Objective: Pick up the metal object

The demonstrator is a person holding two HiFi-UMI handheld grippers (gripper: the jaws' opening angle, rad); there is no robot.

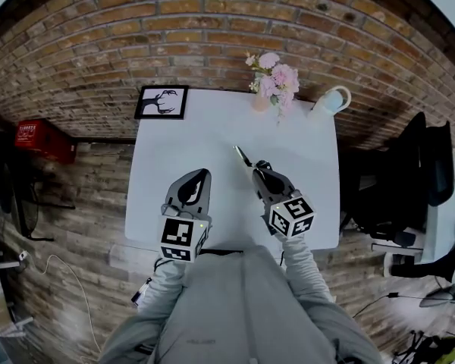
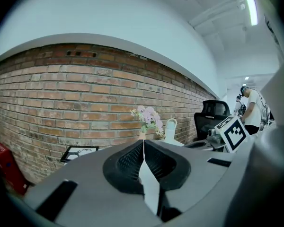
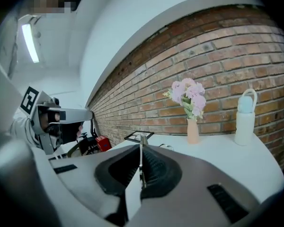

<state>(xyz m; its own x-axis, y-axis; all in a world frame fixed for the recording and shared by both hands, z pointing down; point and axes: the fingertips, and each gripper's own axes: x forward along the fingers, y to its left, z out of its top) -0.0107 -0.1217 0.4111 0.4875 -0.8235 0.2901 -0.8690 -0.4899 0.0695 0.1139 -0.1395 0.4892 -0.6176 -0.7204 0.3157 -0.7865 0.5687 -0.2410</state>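
Currently we have the right gripper clenched on the metal object. Its long axis runs in line with the jaws, and its free end points forward beyond the jaw tips. The left gripper is closed on nothing.

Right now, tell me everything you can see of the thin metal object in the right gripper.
The thin silvery metal object is a narrow flat strip, dull grey, looking like steel. It is clamped edge-on between the shut jaws of the right gripper. Its free end pokes out past them, pointing forward and to the left over the white table. The black jaw pads press on it from both sides. Whether its tip touches the table cannot be told, and what kind of tool it is stays unclear.
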